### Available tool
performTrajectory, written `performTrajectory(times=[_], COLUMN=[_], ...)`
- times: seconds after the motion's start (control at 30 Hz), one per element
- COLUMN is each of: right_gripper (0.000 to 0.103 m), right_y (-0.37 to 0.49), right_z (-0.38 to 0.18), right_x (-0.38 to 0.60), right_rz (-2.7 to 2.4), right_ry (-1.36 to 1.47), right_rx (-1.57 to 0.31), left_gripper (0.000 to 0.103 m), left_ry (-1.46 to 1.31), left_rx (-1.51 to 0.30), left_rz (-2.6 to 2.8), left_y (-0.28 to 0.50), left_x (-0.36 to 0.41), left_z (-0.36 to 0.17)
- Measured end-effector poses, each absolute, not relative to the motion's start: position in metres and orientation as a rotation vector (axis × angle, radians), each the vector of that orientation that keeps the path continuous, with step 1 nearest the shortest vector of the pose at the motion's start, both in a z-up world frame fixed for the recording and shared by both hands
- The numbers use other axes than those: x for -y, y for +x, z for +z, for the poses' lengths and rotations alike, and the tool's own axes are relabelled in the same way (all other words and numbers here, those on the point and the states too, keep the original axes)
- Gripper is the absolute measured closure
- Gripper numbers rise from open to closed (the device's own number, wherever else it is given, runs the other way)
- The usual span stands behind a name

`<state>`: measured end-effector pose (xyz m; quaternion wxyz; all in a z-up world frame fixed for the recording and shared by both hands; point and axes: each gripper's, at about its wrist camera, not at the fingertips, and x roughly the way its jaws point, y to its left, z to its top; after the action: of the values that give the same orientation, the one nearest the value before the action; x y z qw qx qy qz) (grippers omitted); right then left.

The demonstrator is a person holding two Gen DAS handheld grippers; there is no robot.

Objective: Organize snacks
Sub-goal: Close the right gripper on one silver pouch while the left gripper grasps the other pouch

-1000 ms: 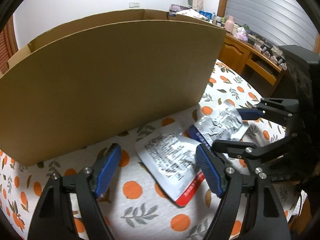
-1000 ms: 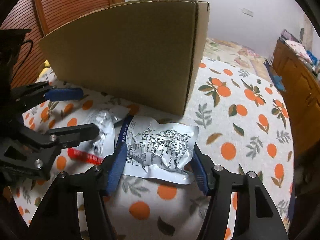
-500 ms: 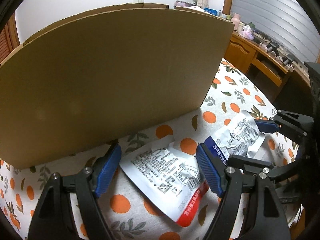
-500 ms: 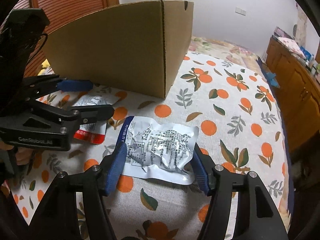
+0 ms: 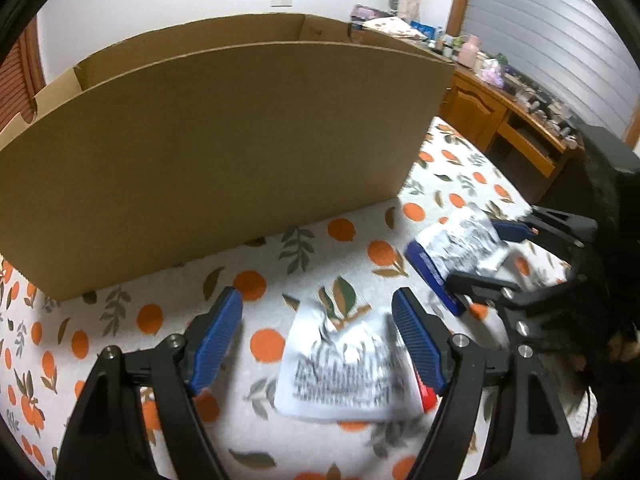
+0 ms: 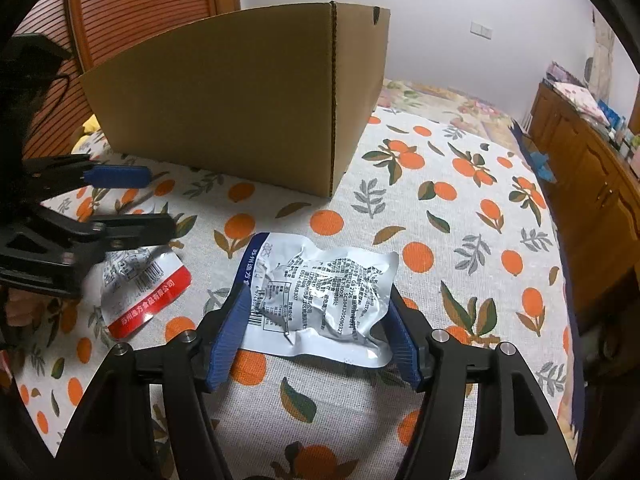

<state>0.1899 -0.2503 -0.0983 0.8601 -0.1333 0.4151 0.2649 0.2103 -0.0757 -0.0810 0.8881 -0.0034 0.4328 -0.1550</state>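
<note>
A silver snack packet with a blue edge (image 6: 320, 296) lies on the orange-print tablecloth between the open jaws of my right gripper (image 6: 316, 336); it also shows in the left wrist view (image 5: 460, 248). A silver packet with a red edge (image 5: 348, 368) lies between the open jaws of my left gripper (image 5: 320, 340); in the right wrist view it (image 6: 140, 284) lies partly under the left gripper (image 6: 132, 200). Whether either gripper touches its packet I cannot tell. A large open cardboard box (image 5: 224, 152) stands behind both packets, and its corner shows in the right wrist view (image 6: 248, 92).
The tablecloth (image 6: 460, 208) covers the table. A wooden cabinet (image 5: 516, 128) with small items stands at the right. A brown slatted door (image 6: 132, 12) is behind the box.
Both grippers have drawn back from the box and sit lower over their packets. The red-edged packet now lies nearer my left gripper's right finger. Both grippers stay open.
</note>
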Motion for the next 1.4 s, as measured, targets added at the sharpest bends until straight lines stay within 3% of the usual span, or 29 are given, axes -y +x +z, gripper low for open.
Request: performTrajectory(times=[0.93,1.1,1.27,1.4], right_gripper=[0.036,0.035,0.033,0.031], right_y=[0.190,0.190,0.190,0.190], right_z=[-0.099,-0.099,-0.099,-0.100], right_x=[0.250,0.249,0.248,0.246], right_rz=[0.557,0.555,0.555,0.555], right_ry=[-0.282,-0.286,-0.293,-0.295], right_rx=[-0.872,-0.873,-0.879,-0.880], left_gripper=[0.016,0.026,0.043,0.046], left_ry=[0.177,0.165,0.152,0.132], left_rx=[-0.946,-0.921,-0.907,-0.901], left_rz=[-0.401,-0.418,-0.450,-0.461], left_y=[0.193,0.188,0.182,0.180], left_x=[0.104,0.100,0.100,0.099], left_z=[-0.098,-0.097,-0.095,-0.094])
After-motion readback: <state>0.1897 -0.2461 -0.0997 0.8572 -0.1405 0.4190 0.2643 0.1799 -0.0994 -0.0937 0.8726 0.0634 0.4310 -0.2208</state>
